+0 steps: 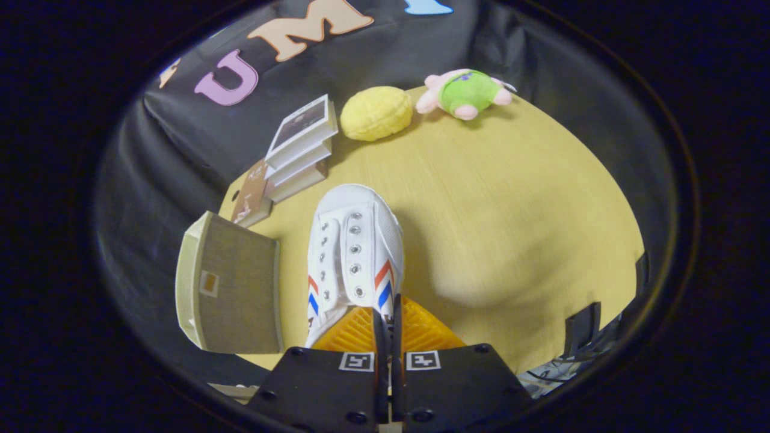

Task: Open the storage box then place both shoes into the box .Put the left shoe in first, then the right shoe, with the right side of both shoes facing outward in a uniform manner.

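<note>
- Right now the gripper has its two fingers drawn almost together, pinched on the heel rim of a white shoe that points away from them.
- The white shoe has metal eyelets, no laces visible, and red and blue chevron stripes on both sides; its orange insole shows just at the fingers.
- Whether the shoe rests on the yellow table or hangs just above it, I cannot tell.
- Just left of the shoe stands the storage box, a khaki fabric box with a small label patch.
- Beyond the box sits a stack of books.
- Farther off lie a yellow round plush and a pink and green plush toy, near the table's far edge.
</note>
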The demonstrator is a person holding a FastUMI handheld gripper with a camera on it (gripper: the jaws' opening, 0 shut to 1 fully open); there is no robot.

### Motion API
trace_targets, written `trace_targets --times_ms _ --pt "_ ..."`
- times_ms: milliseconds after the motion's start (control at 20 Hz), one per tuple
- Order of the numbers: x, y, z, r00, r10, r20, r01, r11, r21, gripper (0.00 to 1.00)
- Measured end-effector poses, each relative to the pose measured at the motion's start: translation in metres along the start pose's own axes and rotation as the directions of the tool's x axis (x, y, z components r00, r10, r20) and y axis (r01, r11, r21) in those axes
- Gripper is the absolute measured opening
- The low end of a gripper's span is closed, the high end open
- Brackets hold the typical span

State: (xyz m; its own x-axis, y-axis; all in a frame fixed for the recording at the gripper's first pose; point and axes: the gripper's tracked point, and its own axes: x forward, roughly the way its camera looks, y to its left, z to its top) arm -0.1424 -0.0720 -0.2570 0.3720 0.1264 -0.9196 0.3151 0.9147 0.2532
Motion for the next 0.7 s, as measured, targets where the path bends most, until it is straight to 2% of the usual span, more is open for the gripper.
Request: trace_targets --times_ms 550,700 --pt "-0.035 0.124 0.005 0.994 0.109 0.019 -0.109 0.994 0.012 0.05" --pt "-0.042 0.166 0.003 0.985 0.169 0.014 -0.17 0.985 0.031 0.05"
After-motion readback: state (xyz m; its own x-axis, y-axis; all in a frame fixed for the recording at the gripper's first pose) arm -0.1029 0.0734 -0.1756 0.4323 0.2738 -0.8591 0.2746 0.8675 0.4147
